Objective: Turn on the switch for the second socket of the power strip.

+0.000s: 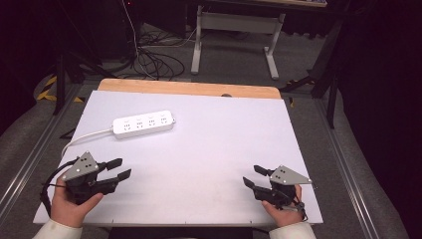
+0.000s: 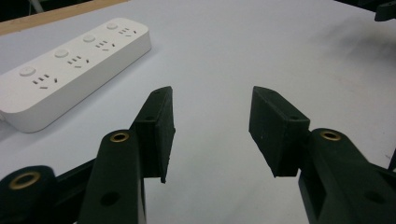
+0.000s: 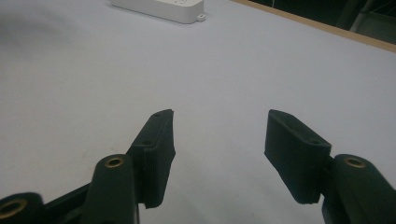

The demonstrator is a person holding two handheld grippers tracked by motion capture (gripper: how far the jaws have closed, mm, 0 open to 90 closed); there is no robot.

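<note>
The left gripper (image 1: pixel 120 169) and right gripper (image 1: pixel 253 177) (2, both open, empty) are resting near 1 power strip (image 1: pixel 144 124).

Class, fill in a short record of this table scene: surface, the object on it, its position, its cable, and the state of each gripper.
Surface: white table top with a wooden strip along the far edge
Object: white power strip, lying flat, four socket groups facing up
Position: far left part of the table, ahead of the left gripper
Cable: white cord running off the strip's left end toward the table's left edge
Left gripper: jaws apart, nothing between them
Right gripper: jaws apart, nothing between them
Contact: neither gripper touches the strip
</note>
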